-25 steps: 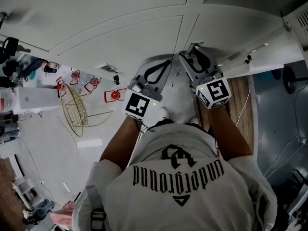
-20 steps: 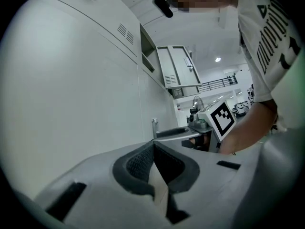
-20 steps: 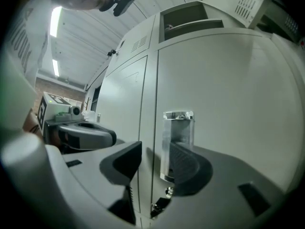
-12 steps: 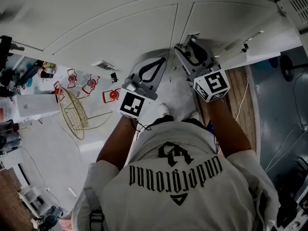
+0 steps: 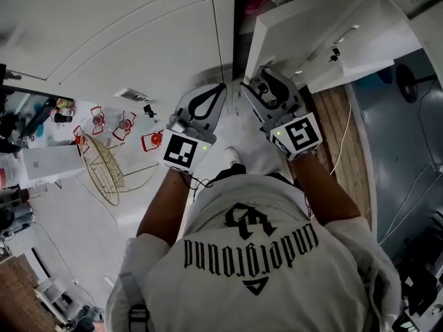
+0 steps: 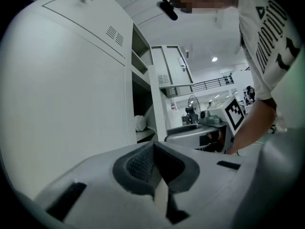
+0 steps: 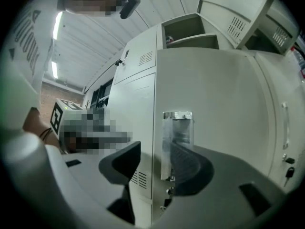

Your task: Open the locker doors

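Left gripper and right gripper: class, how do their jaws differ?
The left gripper has shut, empty jaws; the right gripper has jaws apart, just opened wider, with the door handle between them. The left gripper faces a shut door; the right gripper is at an open door. Both are grey.

Two grey hand-held tools are in view, the left gripper (image 6: 153, 162) and the right gripper (image 7: 155, 151). Each carries one black-and-white marker cube (image 5: 183, 151), two cubes in all. The right gripper's jaws have just been opening, with one silver door handle (image 7: 177, 128) between them. There are three white metal locker doors: one shut door (image 5: 138, 40) ahead of the left gripper, one ajar door (image 5: 297, 19) at the right gripper, and one wide-open door (image 5: 367, 54) beyond it. Left of the left gripper lie four small red objects (image 5: 124, 123) and one yellow wire basket (image 5: 104, 161).
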The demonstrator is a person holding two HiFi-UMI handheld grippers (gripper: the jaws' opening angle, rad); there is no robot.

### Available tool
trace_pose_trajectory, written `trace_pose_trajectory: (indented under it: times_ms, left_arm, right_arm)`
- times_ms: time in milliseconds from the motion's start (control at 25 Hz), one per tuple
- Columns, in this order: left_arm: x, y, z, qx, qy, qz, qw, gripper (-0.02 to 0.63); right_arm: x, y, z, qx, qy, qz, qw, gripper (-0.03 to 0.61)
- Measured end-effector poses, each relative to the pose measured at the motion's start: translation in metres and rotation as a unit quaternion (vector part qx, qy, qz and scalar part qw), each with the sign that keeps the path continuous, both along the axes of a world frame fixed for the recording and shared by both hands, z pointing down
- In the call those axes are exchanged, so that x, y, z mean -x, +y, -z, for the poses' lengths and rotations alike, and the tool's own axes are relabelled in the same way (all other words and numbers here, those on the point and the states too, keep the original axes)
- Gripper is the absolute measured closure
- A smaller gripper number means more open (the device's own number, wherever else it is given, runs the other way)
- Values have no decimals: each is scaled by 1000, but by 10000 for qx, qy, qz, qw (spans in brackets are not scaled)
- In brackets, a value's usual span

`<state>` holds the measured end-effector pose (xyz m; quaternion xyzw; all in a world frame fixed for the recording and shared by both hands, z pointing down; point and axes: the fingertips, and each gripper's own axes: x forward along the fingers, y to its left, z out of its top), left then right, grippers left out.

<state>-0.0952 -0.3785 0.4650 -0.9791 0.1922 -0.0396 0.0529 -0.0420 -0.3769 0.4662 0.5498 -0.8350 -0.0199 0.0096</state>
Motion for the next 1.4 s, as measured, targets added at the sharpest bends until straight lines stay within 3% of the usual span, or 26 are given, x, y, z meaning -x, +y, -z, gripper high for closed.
trace_pose_trajectory:
  times_ms: [360,680,1000,1400]
  left_arm:
    - [-47,45,-10,149,-150,-70,9998,606]
    - [-101,101,-10,146,-192,-140,9996,606]
    - [-154,151,0,84,-108,-293,9995,606]
    - [-218,183,15,-59,-59,-614,9981,606]
  right_arm:
    - [-30,67,2,-43,-22,-354,9994,390]
    - [-87,122,0,24,-34,-493,9988,433]
    - [-167,166,-7,107,26,-626,9980,433]
    - [-277,188,-8,302,242,-1057,9936,482]
